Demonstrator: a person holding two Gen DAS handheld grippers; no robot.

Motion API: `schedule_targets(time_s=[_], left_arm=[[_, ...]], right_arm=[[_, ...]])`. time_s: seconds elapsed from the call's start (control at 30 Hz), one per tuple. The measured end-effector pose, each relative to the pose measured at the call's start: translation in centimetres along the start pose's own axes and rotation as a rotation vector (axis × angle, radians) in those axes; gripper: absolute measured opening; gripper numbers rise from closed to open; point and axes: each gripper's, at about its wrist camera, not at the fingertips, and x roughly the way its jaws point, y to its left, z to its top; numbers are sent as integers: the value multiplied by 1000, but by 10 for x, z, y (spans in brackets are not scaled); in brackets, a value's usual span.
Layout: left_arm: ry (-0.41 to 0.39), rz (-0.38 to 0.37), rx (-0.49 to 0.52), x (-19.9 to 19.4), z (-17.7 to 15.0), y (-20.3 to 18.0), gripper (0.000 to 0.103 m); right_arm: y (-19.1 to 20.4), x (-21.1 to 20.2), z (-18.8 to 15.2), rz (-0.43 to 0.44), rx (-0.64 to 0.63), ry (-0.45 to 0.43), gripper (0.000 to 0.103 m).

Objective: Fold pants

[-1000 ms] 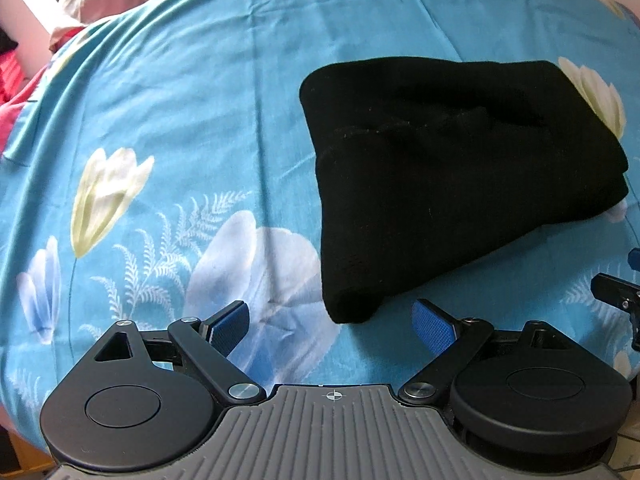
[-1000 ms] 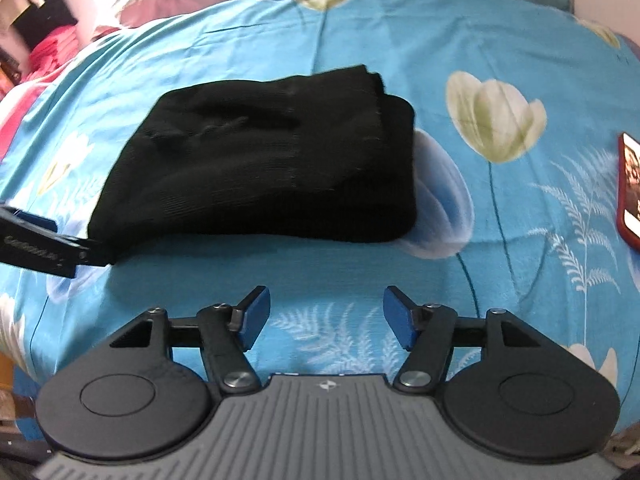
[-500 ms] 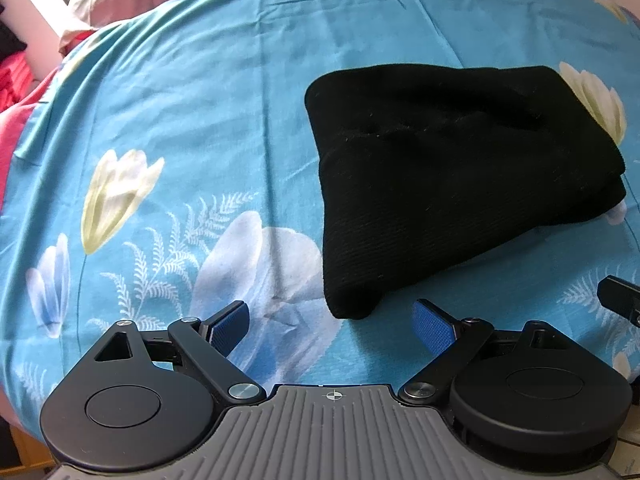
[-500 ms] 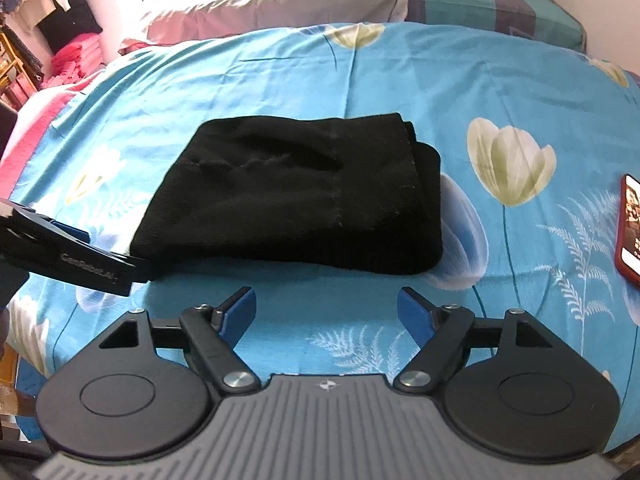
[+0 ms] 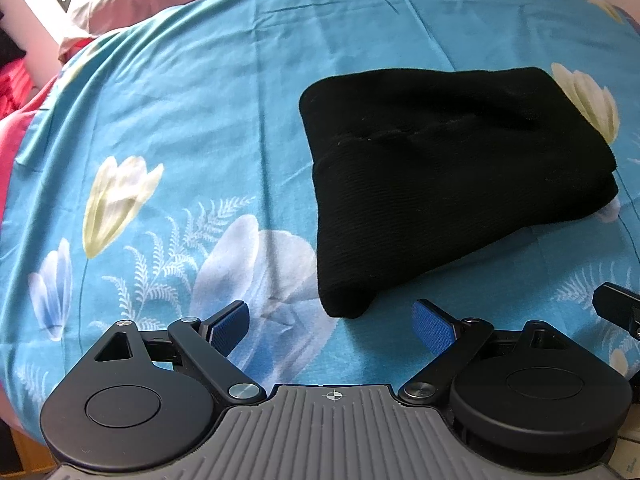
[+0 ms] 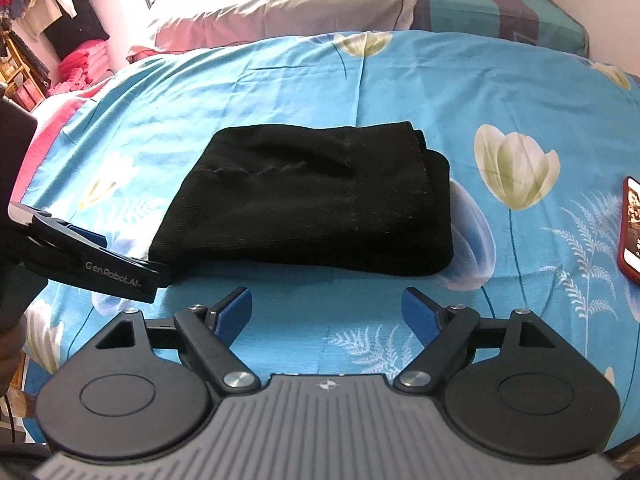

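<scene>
Bright daylight blows out the pillows (image 6: 280, 4) at the bed's far end; the black pants (image 6: 312, 204) lose detail. Fisheye curvature bends both views' edges, slightly soft.

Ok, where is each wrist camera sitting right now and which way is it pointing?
Left wrist: low over the near edge of the bedsheet, facing the folded black pants ahead to the right; left gripper open.
Right wrist: higher, further right, facing the pants ahead; right gripper open, phone at right.
Shared: pants, sheet; each view catches the other gripper at its edge.
</scene>
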Motion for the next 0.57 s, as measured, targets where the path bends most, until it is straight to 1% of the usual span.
schedule_targets(time_s=[0.37,0.5,0.57], left_arm=[[-27,0,8,-5,1,0,103],[-34,-25,9,-6,1,1,103],[-35,-25,6,-6,1,1,103]], right_arm=[[2,-2,-2,6,7,-7,85],[2,-1,-2,12,13,-9,85],[3,0,-2,13,12,-10,85]])
